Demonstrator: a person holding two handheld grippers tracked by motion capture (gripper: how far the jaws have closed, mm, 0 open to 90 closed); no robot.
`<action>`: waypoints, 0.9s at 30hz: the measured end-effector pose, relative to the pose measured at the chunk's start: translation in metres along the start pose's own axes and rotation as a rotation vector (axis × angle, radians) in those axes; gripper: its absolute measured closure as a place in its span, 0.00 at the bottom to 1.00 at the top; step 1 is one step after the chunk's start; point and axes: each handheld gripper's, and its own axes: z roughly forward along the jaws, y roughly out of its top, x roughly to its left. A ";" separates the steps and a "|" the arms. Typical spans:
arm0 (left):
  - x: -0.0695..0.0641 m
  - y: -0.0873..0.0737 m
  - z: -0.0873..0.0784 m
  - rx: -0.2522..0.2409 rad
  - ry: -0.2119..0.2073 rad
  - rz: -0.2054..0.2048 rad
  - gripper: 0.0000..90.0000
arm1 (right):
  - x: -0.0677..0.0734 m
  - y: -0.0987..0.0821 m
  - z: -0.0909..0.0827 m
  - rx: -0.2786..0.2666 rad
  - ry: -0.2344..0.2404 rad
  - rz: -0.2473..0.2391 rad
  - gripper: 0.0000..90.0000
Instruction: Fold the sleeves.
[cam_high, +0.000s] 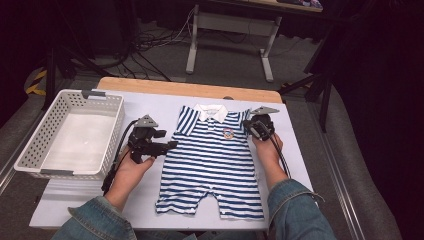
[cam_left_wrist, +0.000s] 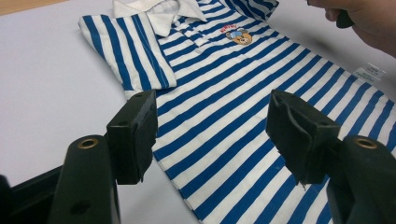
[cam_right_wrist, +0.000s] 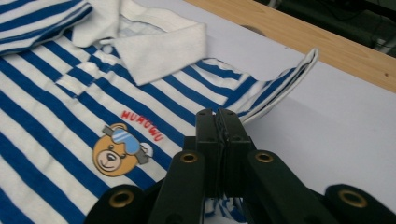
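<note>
Right gripper jaws pinched together on striped romper sleeve edge, body lying to its left; left gripper gaping apart over opposite side hem; long axis collar-to-legs.

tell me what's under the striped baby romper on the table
The striped romper lies flat on a white sheet covering the wooden table. The sheet shows all round the garment; whatever lies directly beneath the fabric is covered.
</note>
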 end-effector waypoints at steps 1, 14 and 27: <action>0.000 0.000 0.000 0.000 0.000 0.000 0.39 | 0.000 0.000 0.000 0.000 0.000 0.000 0.98; 0.001 -0.001 0.003 0.009 -0.001 0.007 0.38 | 0.008 0.006 0.003 -0.055 0.130 0.032 0.82; 0.005 -0.003 0.006 0.023 0.001 -0.006 0.36 | -0.026 -0.018 -0.004 0.089 0.072 0.077 0.78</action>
